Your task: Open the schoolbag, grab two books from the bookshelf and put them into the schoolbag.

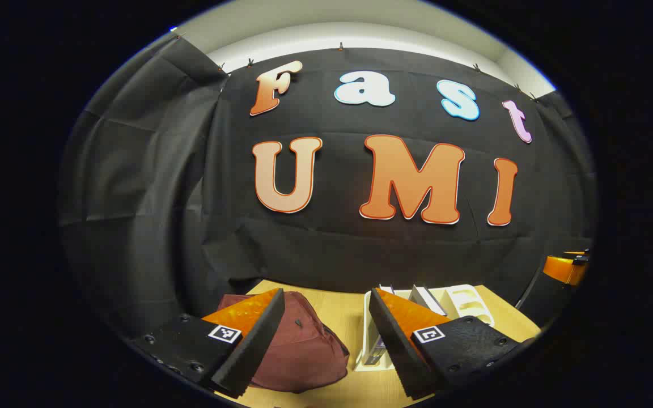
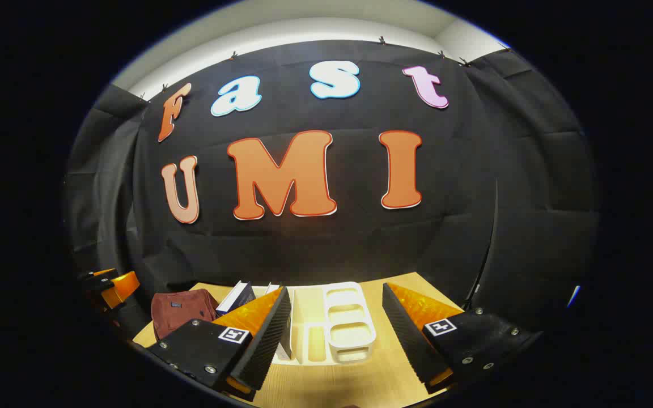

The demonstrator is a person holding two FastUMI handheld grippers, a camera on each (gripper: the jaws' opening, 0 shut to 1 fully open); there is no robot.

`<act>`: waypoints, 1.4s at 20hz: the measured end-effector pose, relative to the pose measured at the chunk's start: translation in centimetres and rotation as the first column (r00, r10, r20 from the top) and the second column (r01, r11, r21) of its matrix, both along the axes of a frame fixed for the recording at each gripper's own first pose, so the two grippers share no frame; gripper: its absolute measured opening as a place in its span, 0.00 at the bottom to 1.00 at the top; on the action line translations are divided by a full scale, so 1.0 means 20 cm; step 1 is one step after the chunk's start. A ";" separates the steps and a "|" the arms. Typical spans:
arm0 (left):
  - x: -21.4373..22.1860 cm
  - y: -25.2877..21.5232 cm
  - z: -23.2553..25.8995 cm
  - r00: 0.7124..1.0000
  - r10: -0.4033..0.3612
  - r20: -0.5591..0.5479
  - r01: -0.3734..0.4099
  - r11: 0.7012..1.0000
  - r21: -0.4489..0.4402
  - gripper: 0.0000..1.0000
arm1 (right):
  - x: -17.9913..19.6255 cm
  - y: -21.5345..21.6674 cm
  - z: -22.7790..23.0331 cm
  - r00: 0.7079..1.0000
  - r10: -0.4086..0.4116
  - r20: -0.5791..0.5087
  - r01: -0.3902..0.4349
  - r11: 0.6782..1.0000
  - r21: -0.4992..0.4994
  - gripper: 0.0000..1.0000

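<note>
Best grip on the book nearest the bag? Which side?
Take the book by its top edge, coming down from above, probably with the open right gripper. It stands leaning in the white rack, top edge exposed; its lower part sits inside the rack, the schoolbag beside it. Fingers should straddle its thin width.

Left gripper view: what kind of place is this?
Likely a staged recording booth, not a home: black cloth wall behind a small wooden table holding a maroon schoolbag and a white bookshelf.

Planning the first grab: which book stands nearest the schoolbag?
The outermost book, at the white rack's end beside the maroon schoolbag; the other stands farther in.
</note>
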State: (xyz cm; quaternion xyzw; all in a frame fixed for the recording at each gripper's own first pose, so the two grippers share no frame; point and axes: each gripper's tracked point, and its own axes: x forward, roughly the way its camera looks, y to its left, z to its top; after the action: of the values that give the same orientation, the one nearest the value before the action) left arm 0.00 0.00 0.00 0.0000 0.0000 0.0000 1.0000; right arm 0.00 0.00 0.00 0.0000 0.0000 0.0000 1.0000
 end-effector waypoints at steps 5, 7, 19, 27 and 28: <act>0.02 0.04 0.02 1.000 0.004 0.008 -0.004 0.999 0.038 0.94 | 0.04 -0.01 0.01 1.000 -0.022 0.005 0.022 1.000 -0.015 0.96; 0.03 0.05 0.01 1.000 0.004 0.006 -0.004 1.000 0.027 0.94 | 0.05 -0.01 0.00 1.000 -0.018 -0.004 0.018 1.000 -0.010 0.96; 0.10 0.00 -0.07 0.999 0.009 -0.033 -0.008 1.000 0.021 0.94 | 0.11 -0.08 -0.02 0.999 -0.046 -0.020 0.045 0.998 -0.032 0.96; 0.11 -0.02 -0.08 0.999 -0.001 -0.041 0.002 1.000 0.029 0.94 | 0.12 -0.10 -0.03 0.998 -0.056 -0.019 0.054 0.997 -0.054 0.96; 0.10 -0.01 -0.08 0.999 -0.001 -0.040 0.002 1.000 0.030 0.94 | 0.12 -0.10 -0.03 0.998 -0.053 -0.020 0.052 0.997 -0.050 0.96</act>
State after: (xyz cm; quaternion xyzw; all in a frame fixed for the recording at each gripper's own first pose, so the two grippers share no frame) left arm 2.10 -0.28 -1.53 0.0151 0.0199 -0.0007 0.9997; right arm 2.32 -1.98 -0.60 -0.0250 0.0107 -0.0262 0.9993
